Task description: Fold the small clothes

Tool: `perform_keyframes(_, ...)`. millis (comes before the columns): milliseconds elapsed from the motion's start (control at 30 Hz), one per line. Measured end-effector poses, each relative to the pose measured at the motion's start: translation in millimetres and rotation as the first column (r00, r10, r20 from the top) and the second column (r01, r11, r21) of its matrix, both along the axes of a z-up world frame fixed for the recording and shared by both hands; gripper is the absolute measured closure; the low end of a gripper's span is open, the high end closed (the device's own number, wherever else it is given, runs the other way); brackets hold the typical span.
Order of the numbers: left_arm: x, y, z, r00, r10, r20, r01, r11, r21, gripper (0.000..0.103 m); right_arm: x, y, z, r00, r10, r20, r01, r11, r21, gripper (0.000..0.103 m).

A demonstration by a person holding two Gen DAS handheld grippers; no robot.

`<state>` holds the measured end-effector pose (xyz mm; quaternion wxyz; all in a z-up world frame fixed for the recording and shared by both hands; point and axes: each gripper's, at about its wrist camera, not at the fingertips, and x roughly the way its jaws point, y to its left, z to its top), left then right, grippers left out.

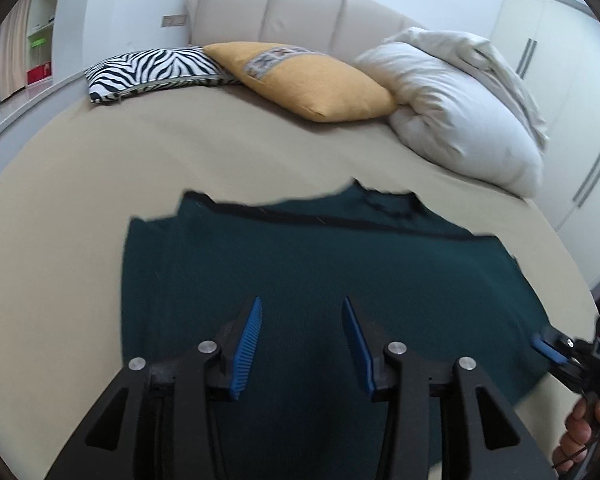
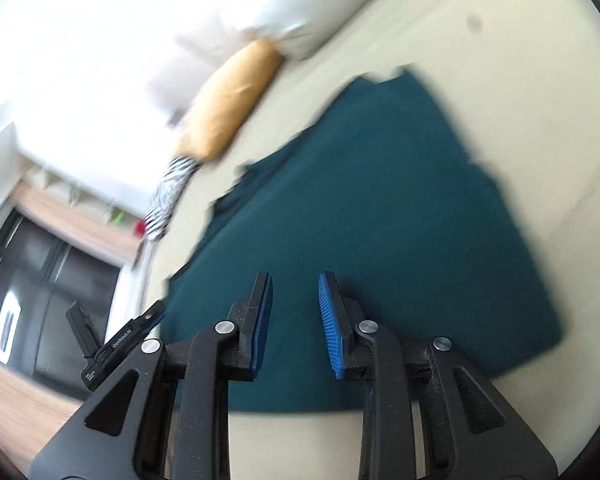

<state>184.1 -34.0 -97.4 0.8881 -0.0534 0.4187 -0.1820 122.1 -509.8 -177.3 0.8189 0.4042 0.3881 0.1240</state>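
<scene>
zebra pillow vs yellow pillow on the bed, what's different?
Pattern: the zebra pillow is black-and-white striped; the yellow pillow is plain mustard with a patterned band. Place: the zebra pillow lies farther left, the yellow pillow between it and the white pillow. Overlap: the yellow pillow's corner rests over the zebra pillow's edge. Both lie at the headboard end, away from the green garment.

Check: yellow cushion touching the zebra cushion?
Touching. The left wrist view shows the yellow cushion lying over the zebra cushion's right end, with no gap between them.
</scene>
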Motion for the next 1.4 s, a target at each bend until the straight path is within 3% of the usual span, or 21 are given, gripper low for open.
perform_keyframes(100,-23,-10,-18,0.998,-0.036,-0.059,0.039,0.998,0.050,0.055,12,55,1,0.989,0.145,0.002,-0.145,0.989,0.016,0.079)
perform_keyframes(200,-30,5,-31,0.996,-0.014,-0.086,0.019,0.998,0.056,0.057,23,91,-22,0.974,0.217,-0.064,-0.215,0.976,0.035,0.079)
perform_keyframes(267,-35,17,-32,0.995,-0.004,-0.098,0.009,0.999,0.053,0.059,27,87,-36,0.976,0.177,-0.127,-0.176,0.984,0.022,0.081)
perform_keyframes(333,-42,33,-35,0.995,0.012,-0.103,-0.007,0.999,0.046,0.060,19,69,-44,0.987,0.128,-0.100,-0.122,0.990,0.068,0.081)
perform_keyframes(467,-50,65,-38,0.991,0.027,-0.127,-0.032,0.999,-0.035,0.070,-5,9,-51,0.994,-0.028,-0.104,0.038,0.994,0.100,0.084)
perform_keyframes(567,-57,80,-38,0.990,0.036,-0.138,-0.047,0.996,-0.081,0.070,-21,-24,-39,0.986,-0.132,-0.105,0.137,0.989,0.045,0.081)
perform_keyframes(667,-68,92,-30,0.989,0.053,-0.139,-0.068,0.992,-0.110,0.070,-40,-39,-15,0.974,-0.204,-0.098,0.195,0.976,-0.092,0.076)
perform_keyframes(700,-74,99,-24,0.990,0.063,-0.130,-0.080,0.988,-0.135,0.068,-46,-40,-5,0.974,-0.215,-0.077,0.206,0.972,-0.110,0.074)
perform_keyframes(733,-78,104,-19,0.990,0.074,-0.118,-0.091,0.984,-0.150,0.059,-54,-46,5,0.974,-0.218,-0.057,0.209,0.969,-0.130,0.067)
perform_keyframes(767,-82,111,-14,0.990,0.095,-0.105,-0.111,0.981,-0.159,0.047,-59,-41,16,0.975,-0.218,-0.034,0.210,0.964,-0.161,0.054)
perform_keyframes(867,-83,131,-6,0.984,0.148,-0.104,-0.167,0.962,-0.216,0.040,-83,-47,50,0.987,-0.156,0.035,0.160,0.958,-0.240,0.051)
perform_keyframes(1000,-65,140,-16,0.974,0.141,-0.179,-0.188,0.942,-0.279,0.040,-50,11,73,0.998,-0.001,0.055,0.013,0.978,-0.210,0.051)
perform_keyframes(1067,-49,139,-24,0.968,0.119,-0.223,-0.189,0.926,-0.325,0.040,-32,43,77,0.996,0.067,0.051,-0.056,0.981,-0.188,0.051)
perform_keyframes(1233,-17,129,-43,0.943,0.097,-0.317,-0.211,0.913,-0.349,0.040,4,106,72,0.983,0.183,0.036,-0.177,0.976,-0.131,0.051)
perform_keyframes(1400,7,132,-47,0.937,0.084,-0.339,-0.228,0.882,-0.412,0.041,26,134,63,0.965,0.259,0.036,-0.255,0.962,-0.093,0.051)
